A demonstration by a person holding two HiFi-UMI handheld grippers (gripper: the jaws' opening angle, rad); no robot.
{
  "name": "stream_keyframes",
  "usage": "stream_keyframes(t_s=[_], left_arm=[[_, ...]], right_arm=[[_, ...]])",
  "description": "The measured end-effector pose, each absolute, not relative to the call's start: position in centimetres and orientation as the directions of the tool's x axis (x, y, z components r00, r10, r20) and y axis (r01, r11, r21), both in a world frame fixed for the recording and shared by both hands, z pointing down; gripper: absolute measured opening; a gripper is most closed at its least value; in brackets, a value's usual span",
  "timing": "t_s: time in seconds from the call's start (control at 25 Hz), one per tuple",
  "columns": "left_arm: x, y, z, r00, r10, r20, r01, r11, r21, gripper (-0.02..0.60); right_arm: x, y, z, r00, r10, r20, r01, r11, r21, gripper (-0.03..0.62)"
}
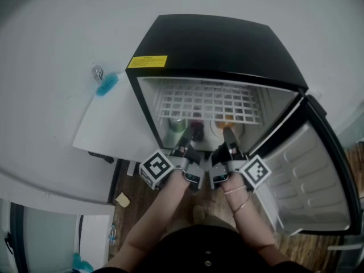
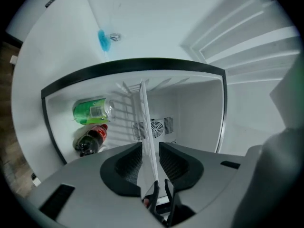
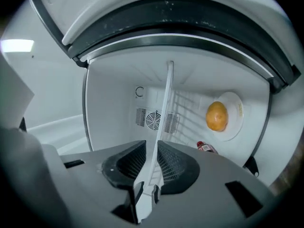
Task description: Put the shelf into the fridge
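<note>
shelf (image 1: pixel 210 102): white wire grid, level, high in the fridge cavity; its front edge faces the person and is held by 2 claws.
fridge (image 1: pixel 227 44): small, black outside and white inside, standing on a wooden floor (image 1: pixel 128 181); a yellow label (image 1: pixel 147 61) sits on its top at 10 o'clock.
door (image 1: pixel 313 175): swung wide open at 4 o'clock of the cavity, its white moulded liner showing.
left claw (image 1: pixel 183 148): clenched on the shelf's front edge, at 7 o'clock of the grid in the head view. The left gripper view shows the shelf (image 2: pixel 144 122) edge-on, a thin white line running toward 12 o'clock from between the dark pads.
right claw (image 1: pixel 229 138): clenched on the same edge, at 5 o'clock of the grid. The right gripper view shows the shelf (image 3: pixel 164 108) edge-on between its pads in the same way.
green-labelled bottle (image 2: pixel 90 110): under the shelf, at 9 o'clock of the shelf line in the left gripper view.
cola bottle (image 2: pixel 90 140): dark with a red label, just beside the green-labelled bottle, at its 6 o'clock.
orange (image 3: pixel 217 116): on a white plate (image 3: pixel 235 110), at 3 o'clock of the shelf line in the right gripper view.
fan grille (image 3: pixel 153 120): on the back wall, behind the shelf.
blue object (image 1: pixel 106 84): on a white surface (image 1: pixel 57 67) at 9 o'clock of the fridge; I cannot tell what it is.
</note>
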State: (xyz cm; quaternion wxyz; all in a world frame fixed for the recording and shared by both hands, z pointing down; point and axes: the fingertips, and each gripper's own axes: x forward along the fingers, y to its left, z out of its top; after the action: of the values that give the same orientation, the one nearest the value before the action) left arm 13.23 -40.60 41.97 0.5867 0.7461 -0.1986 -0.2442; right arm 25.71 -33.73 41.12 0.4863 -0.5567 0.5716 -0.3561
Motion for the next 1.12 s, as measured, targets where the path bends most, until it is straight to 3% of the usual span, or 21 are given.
stream_keyframes(t_s=[0.2, 0.4, 0.68, 0.92, 1.12], left_arm=[[12.0, -38.6, 40.4, 0.804, -0.564, -0.191, 0.023, -0.291, 0.957, 0.101], [10.6, -36.4, 39.4, 0.82, -0.543, -0.182, -0.054, -0.39, 0.919, 0.031], [9.9, -33.3, 37.0, 0.859, -0.453, -0.241, -0.049, -0.539, 0.841, 0.008], [9.0, -31.1, 34.6, 0.902, -0.399, -0.165, -0.278, -0.829, 0.485, 0.008], [8.7, -29.4, 33.8, 0.914, -0.394, -0.101, -0.361, -0.9, 0.242, 0.008]], right_arm=[[23.7, -31.8, 39.5, 0.044, -0.978, -0.202, -0.358, 0.173, -0.918, 0.044], [22.0, -29.8, 37.7, -0.008, -0.968, -0.25, -0.426, 0.229, -0.875, 0.017], [19.2, -27.2, 34.1, -0.086, -0.964, -0.251, -0.695, 0.239, -0.679, 0.011], [16.3, -25.7, 32.0, -0.115, -0.976, -0.183, -0.92, 0.175, -0.352, 0.011], [14.1, -24.9, 31.5, -0.122, -0.984, -0.127, -0.98, 0.14, -0.14, 0.011]])
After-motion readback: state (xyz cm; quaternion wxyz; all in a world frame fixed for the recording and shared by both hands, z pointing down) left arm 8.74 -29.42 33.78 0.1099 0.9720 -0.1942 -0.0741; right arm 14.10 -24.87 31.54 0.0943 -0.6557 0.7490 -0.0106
